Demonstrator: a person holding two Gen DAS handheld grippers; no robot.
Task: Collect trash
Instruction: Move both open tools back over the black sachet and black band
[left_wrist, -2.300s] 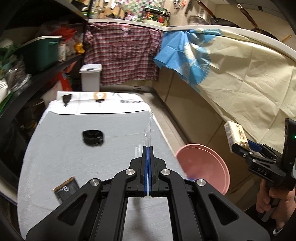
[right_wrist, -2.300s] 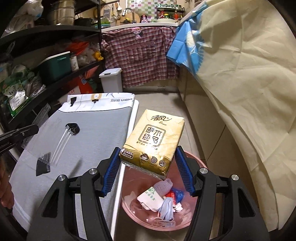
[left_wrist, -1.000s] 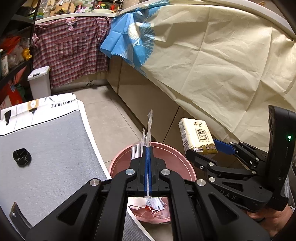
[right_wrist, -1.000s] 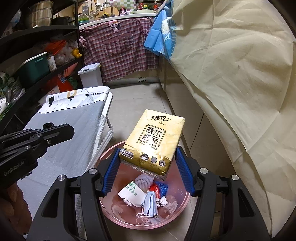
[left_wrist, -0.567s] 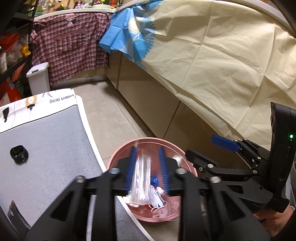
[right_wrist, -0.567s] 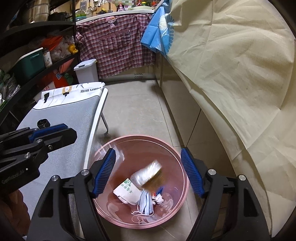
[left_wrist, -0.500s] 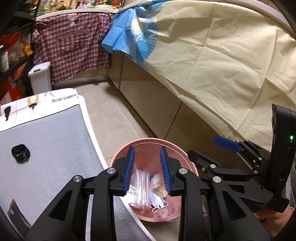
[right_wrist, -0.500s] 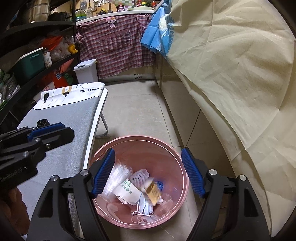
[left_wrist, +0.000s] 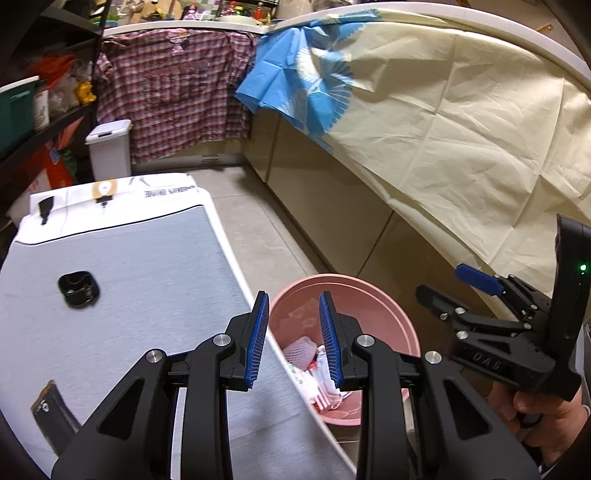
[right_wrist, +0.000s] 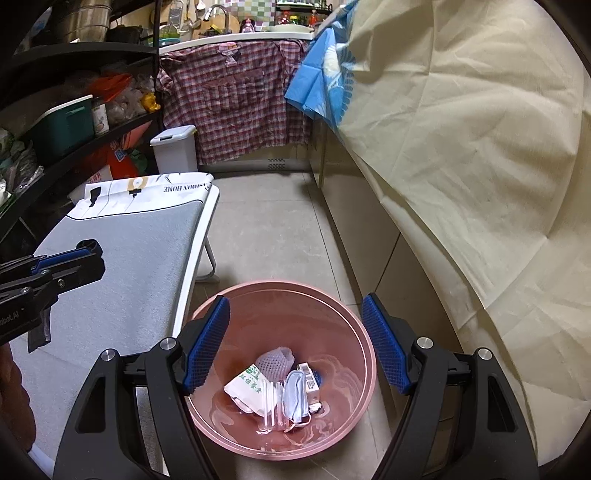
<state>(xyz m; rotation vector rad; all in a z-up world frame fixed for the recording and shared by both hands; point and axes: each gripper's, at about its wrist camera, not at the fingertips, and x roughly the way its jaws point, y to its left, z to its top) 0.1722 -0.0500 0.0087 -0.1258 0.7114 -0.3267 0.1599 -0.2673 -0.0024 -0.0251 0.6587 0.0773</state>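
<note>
Dropped tissue pack (right_wrist: 309, 382) lies among pink basin's (right_wrist: 354, 325) litter.

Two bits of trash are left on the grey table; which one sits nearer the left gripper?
The flat dark wrapper at the table's near left edge, beside the left gripper. The black rounded piece lies farther up the grey surface.

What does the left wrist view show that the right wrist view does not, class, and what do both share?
Only the left wrist view shows the dark wrapper at the ironing board's near corner. Only the right wrist view shows the board's leg and the steel pots on the shelf. Both share the pink basin of trash, the white bin and the open, empty grippers.
</note>
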